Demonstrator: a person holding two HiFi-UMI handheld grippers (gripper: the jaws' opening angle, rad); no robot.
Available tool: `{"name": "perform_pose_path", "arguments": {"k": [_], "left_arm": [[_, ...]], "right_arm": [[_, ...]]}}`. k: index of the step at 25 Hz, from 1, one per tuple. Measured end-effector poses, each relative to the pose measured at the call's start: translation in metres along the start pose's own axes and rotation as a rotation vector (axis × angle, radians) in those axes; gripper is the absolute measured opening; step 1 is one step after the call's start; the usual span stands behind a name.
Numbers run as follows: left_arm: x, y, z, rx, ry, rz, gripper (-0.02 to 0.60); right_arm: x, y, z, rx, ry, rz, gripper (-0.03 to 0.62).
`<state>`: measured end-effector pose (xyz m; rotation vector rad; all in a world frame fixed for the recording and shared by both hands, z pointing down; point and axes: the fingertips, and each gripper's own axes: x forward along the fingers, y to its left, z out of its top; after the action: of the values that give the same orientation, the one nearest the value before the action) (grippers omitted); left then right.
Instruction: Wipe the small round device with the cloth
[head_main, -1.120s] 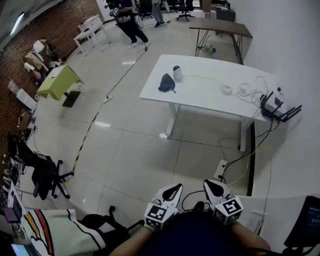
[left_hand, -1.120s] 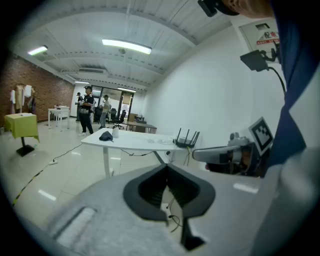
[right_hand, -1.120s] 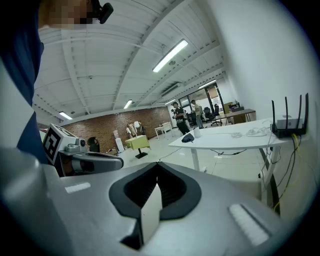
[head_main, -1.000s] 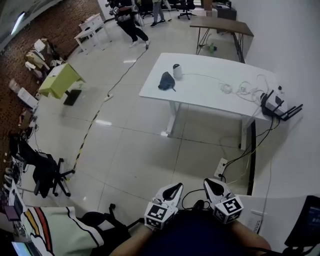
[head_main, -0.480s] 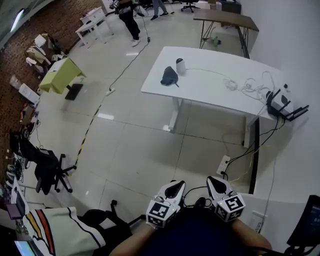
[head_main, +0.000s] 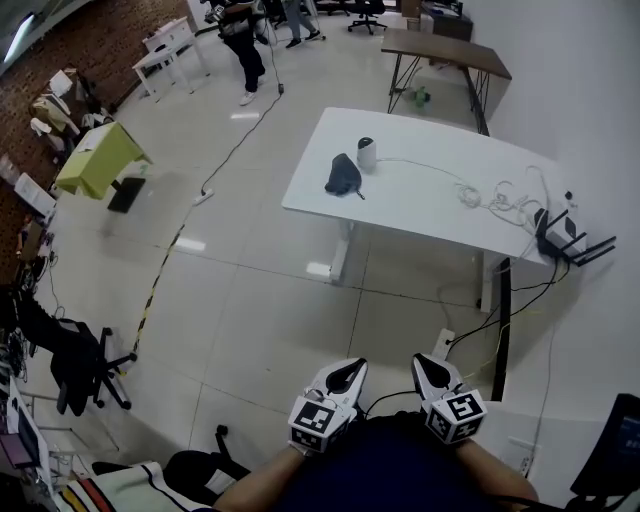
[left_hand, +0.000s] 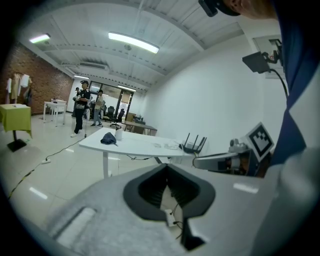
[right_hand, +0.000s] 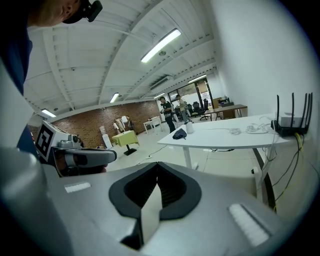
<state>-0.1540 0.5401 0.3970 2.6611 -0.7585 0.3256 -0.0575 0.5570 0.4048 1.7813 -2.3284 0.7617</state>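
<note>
The small round white device stands near the far left end of a white table, with a cable running off to its right. A dark blue cloth lies crumpled just left of it. Both grippers are held close to my body, far from the table: the left gripper and right gripper are shut and empty. The left gripper view shows the cloth and device in the distance. In the right gripper view the cloth and device are also far off.
A black router and tangled white cables sit at the table's right end. A power strip and wires lie on the floor by the wall. A yellow-green table, an office chair and people stand to the left.
The view has shifted toward the table, which now sits a little lower in the head view. A person at the back has walked left. Both grippers stay shut by my body.
</note>
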Motion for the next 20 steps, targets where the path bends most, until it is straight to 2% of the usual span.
{"name": "perform_pose_path", "arguments": {"k": [6,14,17,20], "left_arm": [[0.000,0.049,-0.010,-0.007,0.010,0.019,0.003],[0.016,0.067,0.014,-0.044,0.004,0.021,0.003],[0.027,0.074,0.016,-0.049,0.019,0.047,0.003],[0.039,0.091,0.012,-0.041,0.036,0.108,0.002]], "right_arm": [[0.037,0.011,0.007,-0.022,0.034,-0.018,0.011],[0.069,0.007,0.015,-0.041,0.070,0.017,0.011],[0.083,-0.008,0.009,-0.038,0.084,0.045,0.011],[0.099,-0.017,0.021,-0.042,0.091,0.084,0.011]]}}
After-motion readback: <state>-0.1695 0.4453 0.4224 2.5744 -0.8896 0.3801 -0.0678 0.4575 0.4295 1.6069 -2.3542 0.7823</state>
